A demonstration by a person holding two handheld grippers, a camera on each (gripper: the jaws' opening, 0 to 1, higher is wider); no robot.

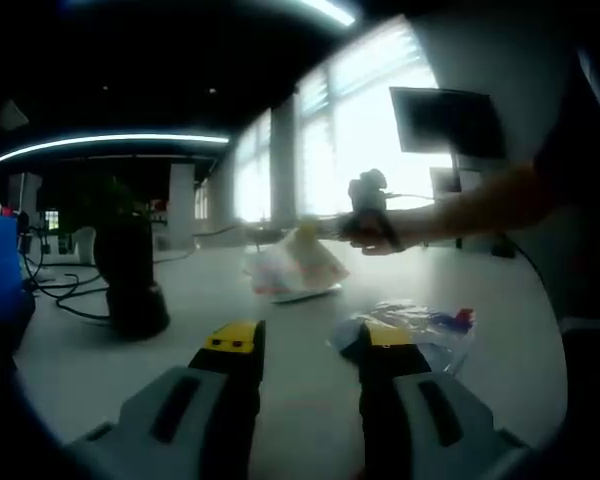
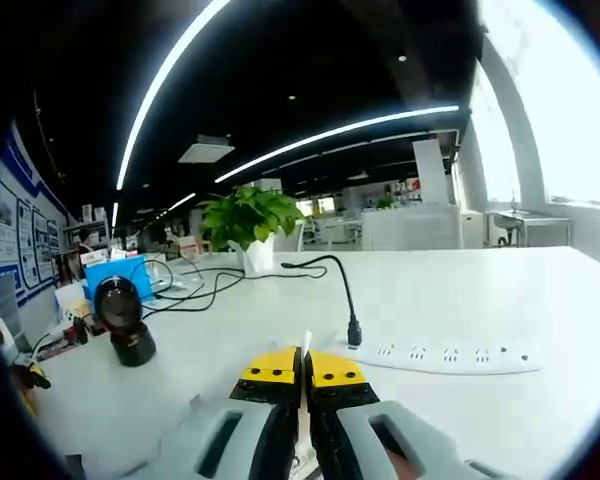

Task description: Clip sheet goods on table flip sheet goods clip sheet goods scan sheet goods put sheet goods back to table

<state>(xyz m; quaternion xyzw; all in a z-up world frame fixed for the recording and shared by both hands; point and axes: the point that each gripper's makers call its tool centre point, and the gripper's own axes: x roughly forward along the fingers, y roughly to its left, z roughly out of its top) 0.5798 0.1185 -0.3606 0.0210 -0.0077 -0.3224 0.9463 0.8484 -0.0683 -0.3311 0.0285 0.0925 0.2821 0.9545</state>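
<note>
A: Start close in. What is the left gripper doing?

B: Its yellow-tipped jaws stand spread apart over the white table, with nothing between them. Just past the right jaw lies a clear plastic packet with blue and red print, flat on the table; I cannot tell whether the jaw touches it.

A: And the sheet goods?

B: Farther out in the left gripper view, a pale, floppy bag hangs above the table, pinched at its top by the right gripper, which a hand holds out from the right.

A: Does the right gripper view agree?

B: Yes. There the right gripper has its jaws pressed together on a thin white edge of the bag, which sticks up between the tips.

A: What lies beyond?

B: In that view, a white power strip with a black cable plugged in just past the jaws, a black barcode scanner on its stand to the left, then a potted plant farther back.
</note>
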